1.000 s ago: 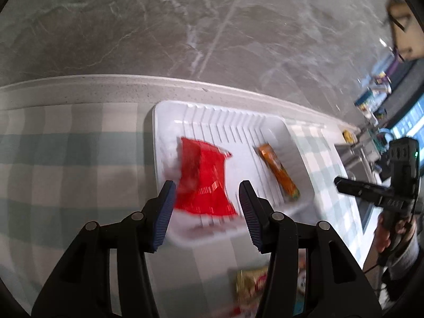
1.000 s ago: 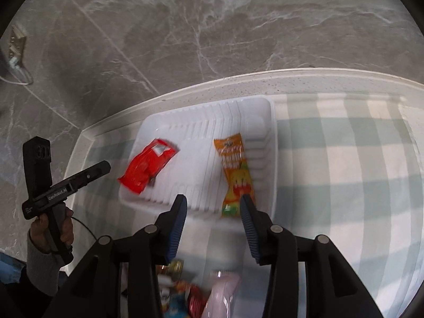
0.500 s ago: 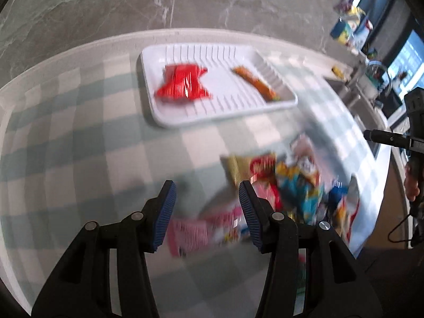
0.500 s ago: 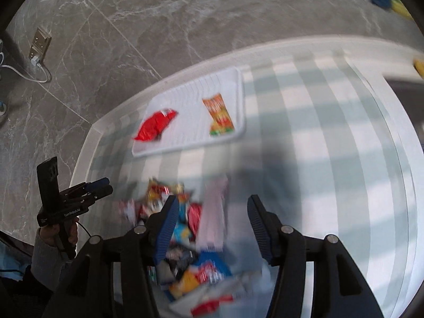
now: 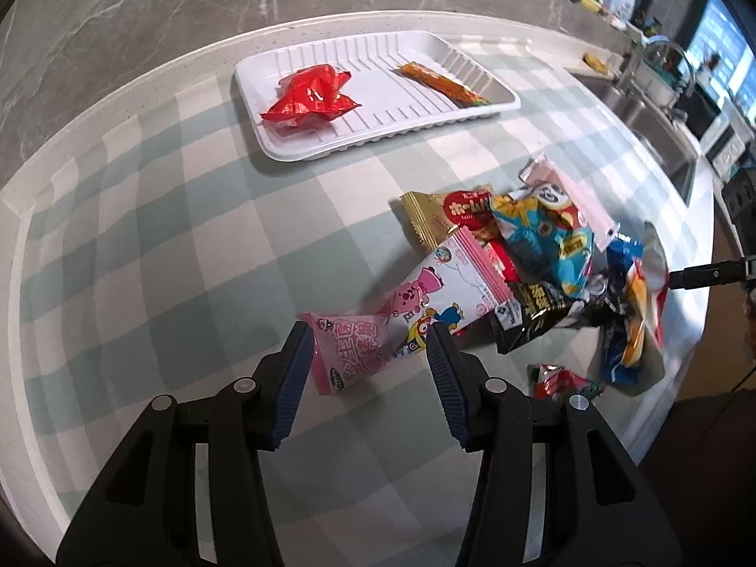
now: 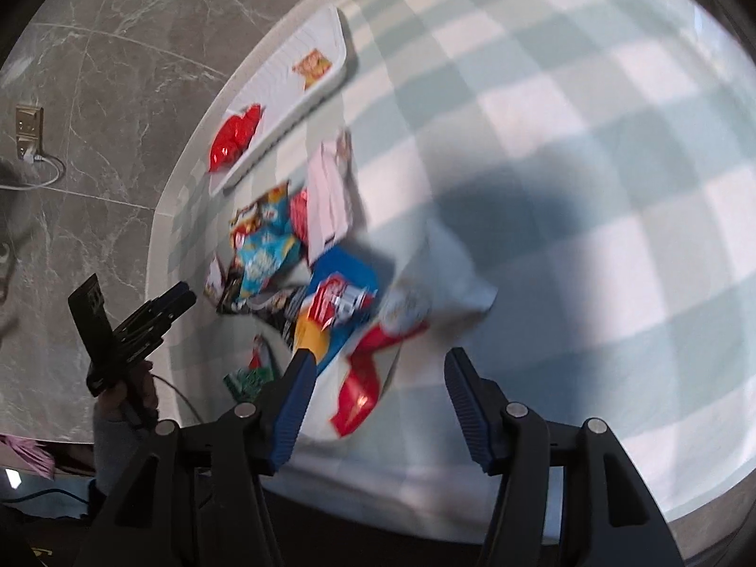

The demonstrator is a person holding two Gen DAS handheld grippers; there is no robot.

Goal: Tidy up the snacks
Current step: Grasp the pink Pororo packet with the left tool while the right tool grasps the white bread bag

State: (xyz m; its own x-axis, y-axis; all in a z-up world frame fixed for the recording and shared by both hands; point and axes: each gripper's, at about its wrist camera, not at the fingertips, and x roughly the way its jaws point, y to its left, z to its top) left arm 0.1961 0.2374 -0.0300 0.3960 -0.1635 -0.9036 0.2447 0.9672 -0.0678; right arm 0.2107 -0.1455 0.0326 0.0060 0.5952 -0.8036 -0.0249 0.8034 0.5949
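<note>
A white ribbed tray (image 5: 302, 151) at the far side of the checked tablecloth holds a red packet (image 5: 309, 94) and an orange stick packet (image 5: 444, 85). A heap of snack packets (image 5: 534, 255) lies nearer. My left gripper (image 5: 369, 349) is open and empty, its jaws either side of a pink cartoon packet (image 5: 359, 352) at the heap's near edge. My right gripper (image 6: 375, 380) is open and empty above a white and red packet (image 6: 373, 364). The tray (image 6: 330, 80) and heap (image 6: 269, 245) also show in the right wrist view, blurred.
The table edge and a grey marble wall (image 5: 189, 0) lie beyond the tray. A sink and tap (image 5: 661, 71) sit at the far right. The left gripper (image 6: 141, 321) appears in the right wrist view beside the heap.
Both grippers have pulled back from the tray toward the heap. The left one now sits low over the pink packet. The right view has swung and tilted over the heap's near side.
</note>
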